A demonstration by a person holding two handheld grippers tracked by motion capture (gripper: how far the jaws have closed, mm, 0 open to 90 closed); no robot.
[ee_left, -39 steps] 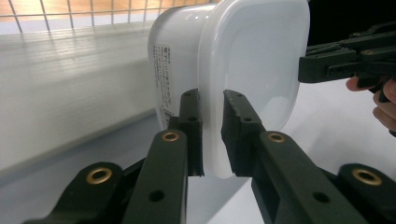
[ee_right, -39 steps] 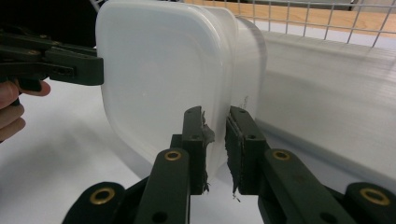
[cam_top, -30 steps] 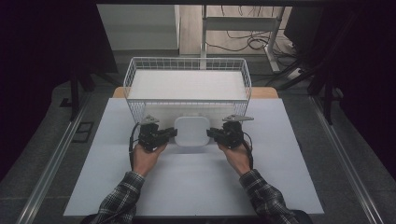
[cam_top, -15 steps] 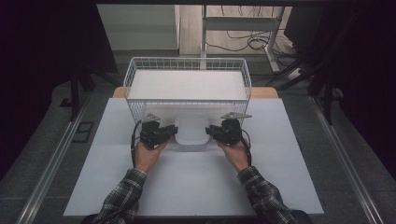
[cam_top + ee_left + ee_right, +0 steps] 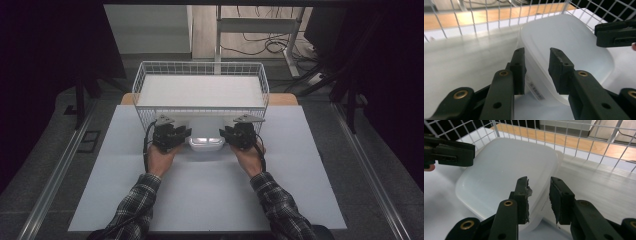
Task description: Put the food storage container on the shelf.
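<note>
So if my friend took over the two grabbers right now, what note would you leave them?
Left gripper: jaws just opened, now apart around the left rim of the white plastic container, no squeeze.
Right gripper: jaws apart too, straddling the container's right rim, not pressing.
The container lies upside down, mostly inside the wire basket, its near edge still poking out onto the white table sheet.
Done: container brought to the basket and let go.
Left: probably back both grippers away, nudging the container fully in if needed.
</note>
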